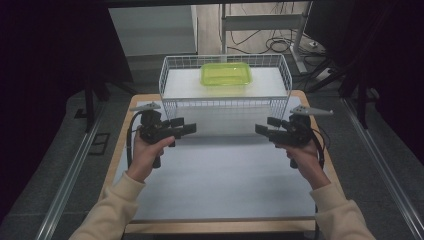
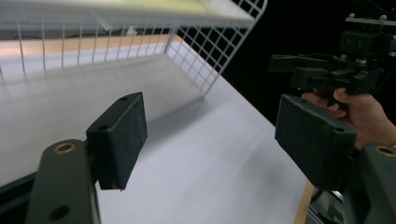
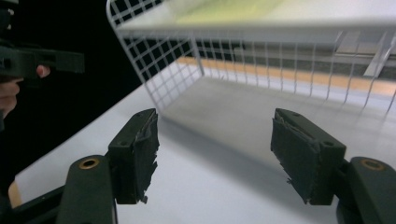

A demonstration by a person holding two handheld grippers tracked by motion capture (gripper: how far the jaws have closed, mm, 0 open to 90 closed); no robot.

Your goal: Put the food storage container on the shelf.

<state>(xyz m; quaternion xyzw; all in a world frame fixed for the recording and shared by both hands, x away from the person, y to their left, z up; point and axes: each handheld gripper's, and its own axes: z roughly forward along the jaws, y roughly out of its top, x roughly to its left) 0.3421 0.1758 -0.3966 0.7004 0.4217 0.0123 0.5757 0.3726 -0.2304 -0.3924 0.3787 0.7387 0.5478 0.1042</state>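
The left gripper is held up over the white worktop, its fingers spread wide with nothing between them and aimed inward toward the other hand. Ahead of both pairs of fingers and above their level stands a white wire rack on legs; on its upper shelf, well apart from either gripper, sits a lime-green plastic tray, the only loose item around and probably what will be handled. The right gripper mirrors the left, fingers likewise spread and empty, pointing back at its partner across a bare stretch of worktop.

From where I stand, the risk is the rack's raised wire rim: the tray lies behind it, so a low, straight reach could knock fingers or cable into the mesh and shove the light rack along the worktop. The tray looks smooth and shallow, so pinching only its edge might let it slip or tip.
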